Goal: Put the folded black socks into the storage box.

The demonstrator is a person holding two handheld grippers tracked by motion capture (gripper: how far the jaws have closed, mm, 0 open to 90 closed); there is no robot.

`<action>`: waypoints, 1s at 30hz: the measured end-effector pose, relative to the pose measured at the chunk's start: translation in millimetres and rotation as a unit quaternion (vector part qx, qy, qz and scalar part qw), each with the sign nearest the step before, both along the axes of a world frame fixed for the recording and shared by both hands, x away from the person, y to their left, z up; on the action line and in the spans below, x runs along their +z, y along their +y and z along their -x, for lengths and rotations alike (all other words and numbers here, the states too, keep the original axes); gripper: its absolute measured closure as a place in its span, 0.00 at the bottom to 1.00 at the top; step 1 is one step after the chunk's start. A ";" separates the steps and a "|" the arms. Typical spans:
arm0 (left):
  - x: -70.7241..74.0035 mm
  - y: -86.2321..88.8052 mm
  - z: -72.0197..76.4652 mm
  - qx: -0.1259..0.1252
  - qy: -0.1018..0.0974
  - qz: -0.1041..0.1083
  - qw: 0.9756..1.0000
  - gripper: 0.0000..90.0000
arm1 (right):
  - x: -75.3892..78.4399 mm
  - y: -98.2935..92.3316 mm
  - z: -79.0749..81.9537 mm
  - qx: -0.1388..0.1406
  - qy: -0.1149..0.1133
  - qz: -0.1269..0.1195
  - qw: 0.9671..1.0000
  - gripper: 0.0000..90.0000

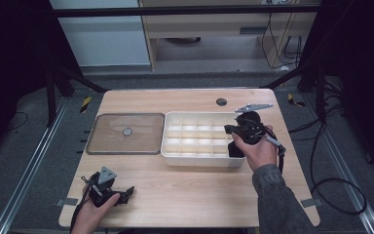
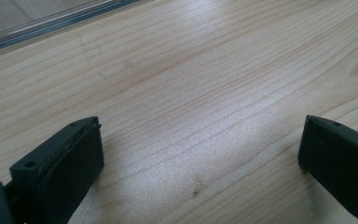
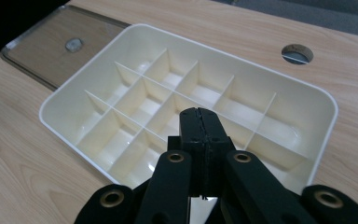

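High view: right gripper [image 1: 233,138] hung over the right end of the white compartment tray [image 1: 173,156] — likely checking or leaving a cell. Clear lid [image 1: 125,133] lay flat just left of the tray, so the cells were open from above. Left gripper [image 1: 126,193] was parked near the table's [image 1: 185,195] front edge.

Left gripper view: jaws wide apart, only bare wood between.

Right gripper view: jaws pressed together, nothing held — tray cells below looked empty.

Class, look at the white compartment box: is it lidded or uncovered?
Uncovered. The white compartment box shows its bare dividers, and the clear lid lies flat beside it.
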State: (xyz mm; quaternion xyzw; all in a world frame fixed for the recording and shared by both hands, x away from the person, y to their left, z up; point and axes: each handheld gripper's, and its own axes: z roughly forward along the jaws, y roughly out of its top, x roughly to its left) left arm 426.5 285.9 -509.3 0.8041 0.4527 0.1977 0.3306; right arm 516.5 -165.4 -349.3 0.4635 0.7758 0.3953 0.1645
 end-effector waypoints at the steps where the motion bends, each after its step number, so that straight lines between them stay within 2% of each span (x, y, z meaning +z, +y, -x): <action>1: 0.0 0.0 0.0 0.000 0.000 0.000 1.000 0.00 | 0.8 1.7 0.1 0.002 -0.003 -0.006 1.000 1.00; 8: 0.0 0.2 0.0 -0.001 0.000 0.000 1.000 0.00 | 5.6 22.5 3.3 0.015 -0.018 -0.021 1.000 1.00; 15: -0.1 0.3 -0.2 -0.002 0.000 0.000 1.000 0.00 | 6.8 44.9 10.8 0.037 -0.026 -0.021 0.999 1.00; 17: -0.1 0.3 -0.2 -0.002 0.000 0.000 1.000 0.00 | 5.8 48.0 11.2 0.041 -0.028 -0.013 0.999 1.00; 23: 0.2 0.1 -0.1 -0.002 0.001 -0.001 1.000 0.00 | 6.7 50.6 13.6 0.043 -0.026 -0.018 0.999 1.00; 28: 0.1 -0.6 -1.3 -0.003 0.000 -0.002 1.000 0.00 | 6.5 46.4 22.8 0.048 -0.033 -0.026 0.998 1.00; 29: 0.1 -0.6 -1.3 -0.004 0.000 -0.002 1.000 0.00 | 5.2 45.8 24.7 0.048 -0.032 -0.028 0.998 0.98; 30: 0.1 -0.6 -1.3 -0.004 0.000 -0.002 1.000 0.00 | 3.6 45.5 26.5 0.049 -0.034 -0.027 0.998 0.89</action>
